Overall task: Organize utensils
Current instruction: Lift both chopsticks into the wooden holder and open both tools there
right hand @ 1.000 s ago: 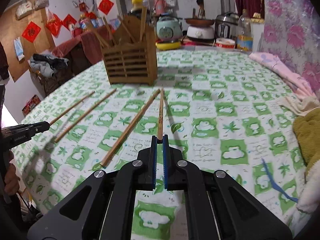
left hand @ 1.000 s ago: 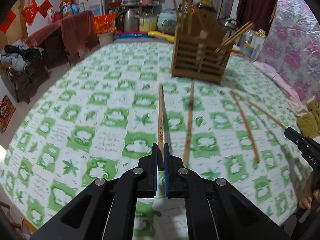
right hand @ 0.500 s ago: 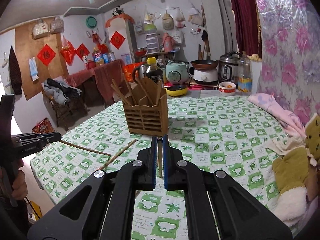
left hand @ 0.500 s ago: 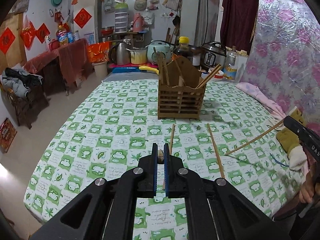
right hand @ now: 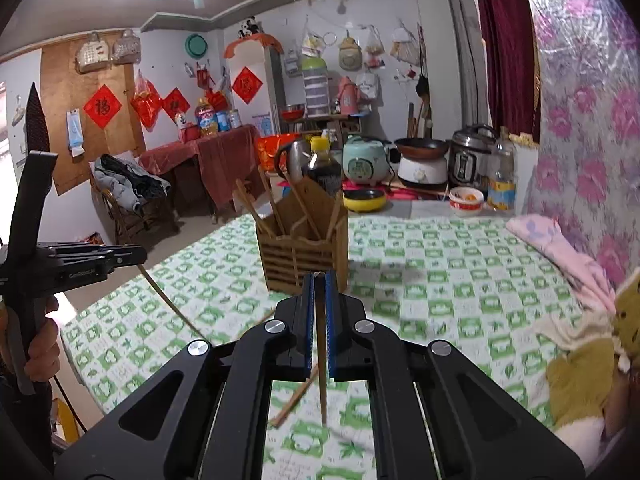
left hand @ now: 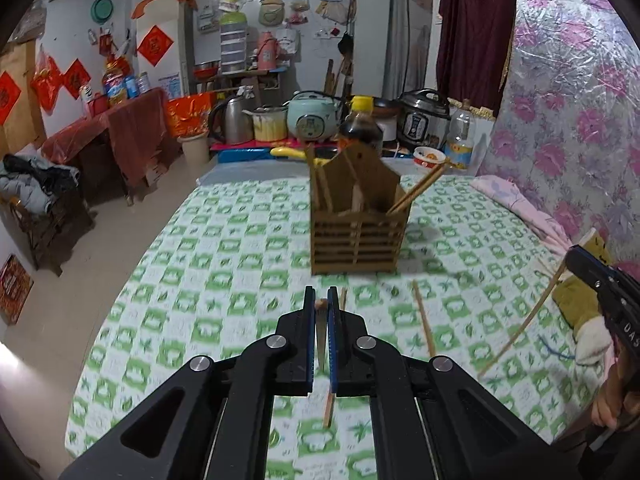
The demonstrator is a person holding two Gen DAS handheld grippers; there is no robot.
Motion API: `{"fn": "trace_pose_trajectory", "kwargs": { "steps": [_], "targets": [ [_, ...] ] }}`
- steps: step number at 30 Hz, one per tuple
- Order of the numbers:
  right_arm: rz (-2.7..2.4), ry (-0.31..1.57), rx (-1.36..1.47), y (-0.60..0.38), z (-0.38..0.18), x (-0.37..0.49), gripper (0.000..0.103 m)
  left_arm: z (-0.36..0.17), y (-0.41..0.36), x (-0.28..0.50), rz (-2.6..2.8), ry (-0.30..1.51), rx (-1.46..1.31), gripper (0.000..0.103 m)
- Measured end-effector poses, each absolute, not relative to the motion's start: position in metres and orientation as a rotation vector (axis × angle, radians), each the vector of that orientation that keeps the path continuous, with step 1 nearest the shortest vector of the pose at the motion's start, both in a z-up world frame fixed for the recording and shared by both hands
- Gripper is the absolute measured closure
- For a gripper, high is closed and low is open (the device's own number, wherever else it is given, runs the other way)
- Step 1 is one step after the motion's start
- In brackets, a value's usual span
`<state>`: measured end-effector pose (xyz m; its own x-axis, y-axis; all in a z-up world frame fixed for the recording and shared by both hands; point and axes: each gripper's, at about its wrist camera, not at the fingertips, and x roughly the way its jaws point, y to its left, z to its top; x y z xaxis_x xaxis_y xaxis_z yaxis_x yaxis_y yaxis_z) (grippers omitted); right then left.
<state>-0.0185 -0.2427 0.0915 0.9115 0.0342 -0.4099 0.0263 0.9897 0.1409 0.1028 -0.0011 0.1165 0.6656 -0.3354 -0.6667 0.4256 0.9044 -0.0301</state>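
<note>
Kitchen clutter, with cookers, a kettle and bottles, fills the background at 12 o'clock. A table under a green-and-white checked cloth (left hand: 224, 264) takes up most of both views.

**Layout**
- A slatted wooden holder (left hand: 356, 236) stands upright on the cloth at 12 o'clock from both claws. Several chopsticks already lean inside it.
- In the left wrist view, two loose chopsticks lie on the cloth near the holder's front: one (left hand: 424, 320) at 1 o'clock from the left claw, the other largely hidden behind that claw's fingers.

**Claws**
- The left claw (left hand: 321, 304) is clamped on one chopstick (left hand: 320, 340), which hangs down clear of the cloth.
- The right claw (right hand: 319, 280) is clamped on another chopstick (right hand: 322, 392), also hanging tip-down.

**Step in hand**
Carry phase. Both sticks are lifted off the table and neither is yet above the holder.

**Next move**
Each claw probably needs to travel toward 12 o'clock until its stick is over an open compartment. Bring the hanging tip inside the rim, then release. The leaning sticks narrow the openings, so a steep, near-upright entry is advisable.

**Change from the earlier frame**
A second ago both gripped sticks lay flat on the cloth, pointing at the holder. Both claws have since risen, and the sticks have swung from lying flat to hanging. The holder now appears smaller and lower in both views.
</note>
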Motion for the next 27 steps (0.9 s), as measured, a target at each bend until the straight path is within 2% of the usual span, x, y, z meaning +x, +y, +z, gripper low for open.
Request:
{"fn": "trace_pose_trajectory", "kwargs": {
  "steps": [7,19,27],
  "targets": [
    [0.037,0.409,0.155,-0.239,0.107,0.019,0.097,0.140,-0.038,0.138,-0.480,0.715,0.149,0.097],
    [0.022,0.287,0.161,-0.245,0.167,0.096,0.097,0.205,-0.087,0.200,-0.488,0.581,0.145,0.097],
    [-0.023,0.245,0.159,-0.251,0.172,0.161,0.097,0.196,-0.102,0.250,-0.470,0.564,0.118,0.097]
  ]
}}
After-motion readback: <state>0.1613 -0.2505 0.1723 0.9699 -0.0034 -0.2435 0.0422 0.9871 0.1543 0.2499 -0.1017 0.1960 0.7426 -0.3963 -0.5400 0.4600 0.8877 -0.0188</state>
